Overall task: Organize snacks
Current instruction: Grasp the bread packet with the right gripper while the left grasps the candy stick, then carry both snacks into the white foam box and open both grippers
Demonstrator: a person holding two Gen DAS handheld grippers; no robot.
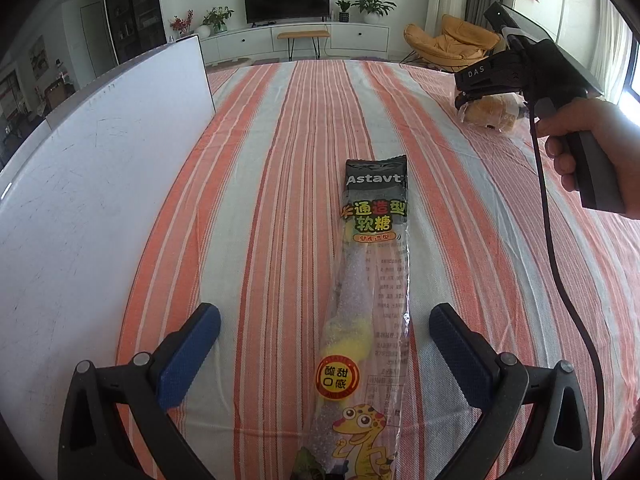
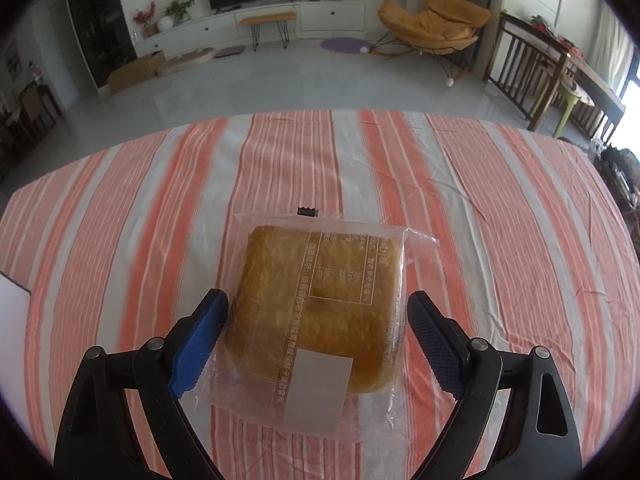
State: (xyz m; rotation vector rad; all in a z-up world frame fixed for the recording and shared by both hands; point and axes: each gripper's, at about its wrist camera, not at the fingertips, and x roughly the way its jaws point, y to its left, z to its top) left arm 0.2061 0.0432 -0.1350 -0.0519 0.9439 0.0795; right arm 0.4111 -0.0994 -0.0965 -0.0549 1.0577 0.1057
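- The wrapped bread (image 2: 316, 304) lies low centre in the right wrist view, on the striped bench (image 2: 500, 200); the right gripper (image 2: 316, 336) straddles it, fingers apart, not yet pinching.
- The gummy candy packet (image 1: 372, 304) lies lengthwise, centre of the left wrist view, between the left gripper's (image 1: 325, 344) spread fingers, ungripped.
- Judging by this, neither snack is sorted yet; the white board (image 1: 100, 184) stands at left.

surface: striped tablecloth (image 1: 280, 128) | on it: candy packet (image 1: 372, 280), bread packet (image 2: 316, 312), white board (image 1: 92, 168)
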